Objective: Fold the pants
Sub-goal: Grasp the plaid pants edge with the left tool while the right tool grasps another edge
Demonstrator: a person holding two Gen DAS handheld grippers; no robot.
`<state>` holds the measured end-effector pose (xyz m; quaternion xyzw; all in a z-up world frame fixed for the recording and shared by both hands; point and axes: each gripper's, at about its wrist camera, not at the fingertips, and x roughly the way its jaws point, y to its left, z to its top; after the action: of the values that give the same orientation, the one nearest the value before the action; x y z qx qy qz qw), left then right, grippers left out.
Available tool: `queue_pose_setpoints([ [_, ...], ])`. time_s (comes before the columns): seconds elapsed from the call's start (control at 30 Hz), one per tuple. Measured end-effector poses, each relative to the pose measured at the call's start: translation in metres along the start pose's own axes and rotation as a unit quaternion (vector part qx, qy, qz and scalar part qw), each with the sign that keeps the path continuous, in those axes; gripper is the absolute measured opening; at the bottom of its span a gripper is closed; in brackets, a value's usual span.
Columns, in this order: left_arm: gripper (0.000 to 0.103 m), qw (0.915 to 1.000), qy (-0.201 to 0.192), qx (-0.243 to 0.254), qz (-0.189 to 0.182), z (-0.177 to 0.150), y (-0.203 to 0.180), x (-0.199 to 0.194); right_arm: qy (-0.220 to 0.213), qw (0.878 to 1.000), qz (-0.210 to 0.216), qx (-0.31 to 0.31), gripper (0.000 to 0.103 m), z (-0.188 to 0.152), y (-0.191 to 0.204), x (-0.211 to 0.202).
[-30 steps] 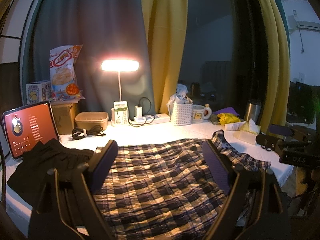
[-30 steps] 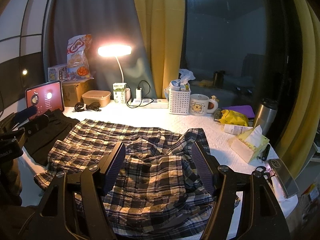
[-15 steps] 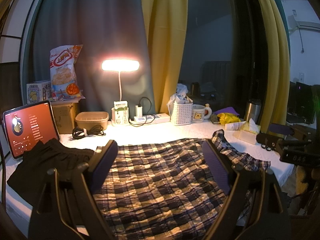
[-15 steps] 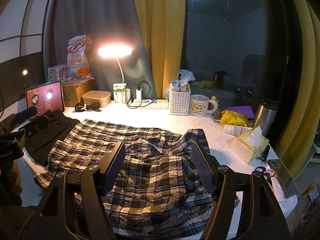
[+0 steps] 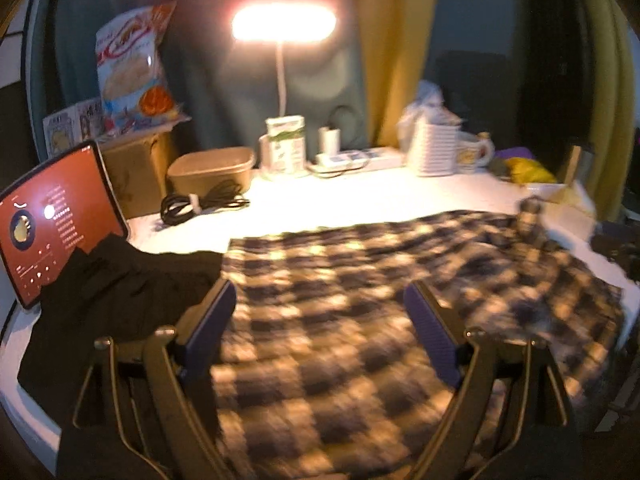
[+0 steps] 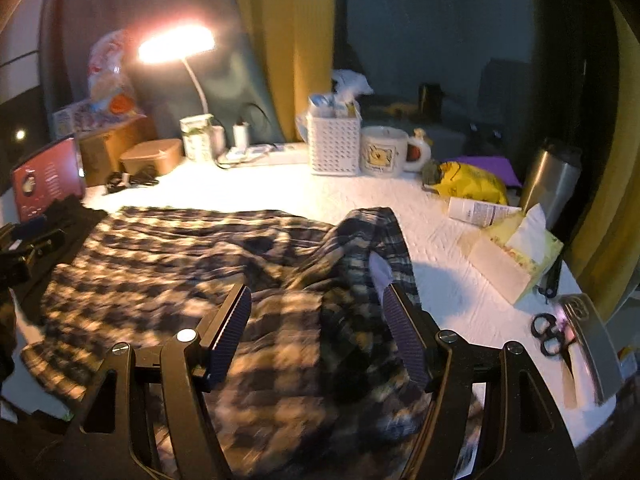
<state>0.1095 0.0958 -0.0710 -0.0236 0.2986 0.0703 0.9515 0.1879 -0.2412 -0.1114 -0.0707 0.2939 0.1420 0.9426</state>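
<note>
Plaid pants lie spread across the white table; they show crumpled at the waist end in the right wrist view. My left gripper is open and empty, low over the left half of the pants. My right gripper is open and empty, low over the bunched waistband. Both views are blurred by motion.
A black garment and a lit tablet lie at the left. A lamp, brown box, cable, white basket, mug, tissue box, steel flask and scissors ring the pants.
Both grippers have dropped and pushed forward toward the pants, which now look closer. The pants have not moved and both grippers stay open.
</note>
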Motion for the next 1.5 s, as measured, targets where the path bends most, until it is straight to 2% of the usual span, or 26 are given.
queue_pose_setpoints([
  [0.23,0.087,0.9966,0.076,-0.009,0.032,0.02,0.052,0.096,0.039,0.999,0.011,0.032,0.072,0.037,-0.042,0.059],
  [0.33,0.087,0.9955,0.093,0.009,0.009,0.03,0.054,0.125,0.066,0.997,0.01,0.05,0.072,0.047,-0.058,0.087],
  [0.43,0.087,0.9923,0.12,0.028,0.003,0.036,0.053,0.155,0.085,0.995,0.016,0.058,0.072,0.055,-0.066,0.111],
  [0.53,0.087,0.9833,0.18,0.029,-0.005,0.033,0.053,0.186,0.105,0.992,0.031,0.065,0.072,0.059,-0.068,0.132],
  [0.6,0.087,0.9799,0.197,0.026,-0.012,0.029,0.052,0.197,0.115,0.99,0.035,0.072,0.072,0.058,-0.069,0.141],
  [0.7,0.087,0.9816,0.187,0.035,-0.013,0.027,0.048,0.197,0.127,0.988,0.051,0.068,0.072,0.054,-0.065,0.148],
  [0.77,0.087,0.982,0.185,0.036,-0.016,0.027,0.046,0.196,0.127,0.988,0.067,0.057,0.064,0.051,-0.062,0.152],
  [0.8,0.084,0.9822,0.183,0.037,-0.017,0.027,0.045,0.196,0.131,0.987,0.07,0.055,0.042,0.049,-0.061,0.155],
  [0.83,0.08,0.9827,0.18,0.039,-0.021,0.028,0.044,0.194,0.138,0.987,0.067,0.053,0.027,0.047,-0.061,0.161],
  [0.9,0.043,0.9837,0.171,0.048,-0.027,0.029,0.04,0.189,0.129,0.988,0.066,0.051,0.025,0.046,-0.061,0.163],
  [0.93,0.034,0.9833,0.171,0.054,-0.031,0.03,0.037,0.187,0.125,0.989,0.063,0.048,0.023,0.047,-0.062,0.161],
  [0.97,0.02,0.9826,0.172,0.057,-0.038,0.031,0.038,0.188,0.119,0.99,0.056,0.043,0.022,0.048,-0.061,0.16],
  [1.0,0.013,0.9823,0.172,0.062,-0.041,0.032,0.032,0.187,0.11,0.992,0.047,0.036,0.019,0.051,-0.061,0.157],
  [1.1,0.009,0.9839,0.161,0.067,-0.04,0.035,0.028,0.184,0.076,0.997,0.013,0.023,0.016,0.064,-0.068,0.146],
  [1.27,0.008,0.9894,0.128,0.047,-0.049,0.062,0.03,0.185,0.041,0.999,-0.022,-0.005,0.016,0.087,-0.076,0.139],
  [1.5,0.008,0.9956,0.07,0.049,-0.04,0.123,0.022,0.194,-0.002,0.999,-0.052,-0.007,0.015,0.129,-0.093,0.151],
])
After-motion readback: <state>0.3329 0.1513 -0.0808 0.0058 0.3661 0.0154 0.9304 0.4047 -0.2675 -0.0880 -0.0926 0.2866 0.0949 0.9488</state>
